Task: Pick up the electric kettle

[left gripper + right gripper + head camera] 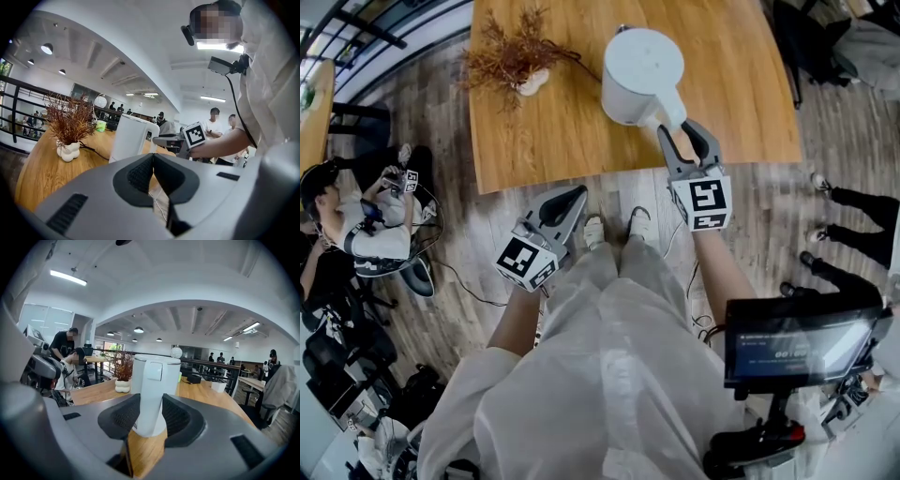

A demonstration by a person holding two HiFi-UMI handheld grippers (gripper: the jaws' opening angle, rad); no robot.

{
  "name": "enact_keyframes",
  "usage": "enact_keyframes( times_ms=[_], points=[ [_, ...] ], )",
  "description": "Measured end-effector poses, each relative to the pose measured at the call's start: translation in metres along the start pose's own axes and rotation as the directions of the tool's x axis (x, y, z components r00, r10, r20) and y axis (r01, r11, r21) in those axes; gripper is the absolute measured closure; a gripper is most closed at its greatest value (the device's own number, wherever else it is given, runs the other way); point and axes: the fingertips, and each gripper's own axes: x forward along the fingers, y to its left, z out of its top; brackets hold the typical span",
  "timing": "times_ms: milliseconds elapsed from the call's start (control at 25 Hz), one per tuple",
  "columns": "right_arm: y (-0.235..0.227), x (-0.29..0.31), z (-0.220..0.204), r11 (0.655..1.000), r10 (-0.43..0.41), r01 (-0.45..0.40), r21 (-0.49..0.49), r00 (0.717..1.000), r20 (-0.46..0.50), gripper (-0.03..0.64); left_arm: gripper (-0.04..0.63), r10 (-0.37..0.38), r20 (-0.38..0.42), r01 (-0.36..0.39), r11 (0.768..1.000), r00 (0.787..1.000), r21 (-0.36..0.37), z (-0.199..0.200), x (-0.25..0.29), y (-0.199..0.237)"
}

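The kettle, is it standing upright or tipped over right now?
Upright. The kettle stands flat on the table, and its handle runs straight up between the jaws of the right gripper.

Left gripper (574,199) is pinched shut with nothing in it, arm held low; right gripper (681,133) reaches forward, jaws clamped on the kettle handle (151,394).

No legible txt, brand or no. in any view. Screen (797,349) near right: faint lit lines, too blurred to read. Left cube (528,260) & right cube (706,202): black/white square codes only, not letters or digits.
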Motion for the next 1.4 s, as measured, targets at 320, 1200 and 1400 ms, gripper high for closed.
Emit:
enact_keyframes(
  times_ms=[320,1200,1400],
  points=[
    [-0.062,0.005,-0.008,0.996,0.045,-0.049,-0.077,0.998,-0.047,0.469,0.589,0.001,-0.014,-0.001,1.0,1.0,-0.003,-0.004,0.009,-0.004],
    [-0.122,0.06,-0.019,0.999,0.023,-0.025,0.036,0.999,0.043,0.468,0.589,-0.008,0.006,0.007,0.999,1.0,0.034,-0.002,0.052,0.018],
    [-0.121,0.055,-0.032,0.991,-0.084,0.075,0.112,0.993,0.084,0.468,0.589,0.011,0.031,-0.012,1.0,0.999,0.013,0.001,0.064,0.035]
  ],
)
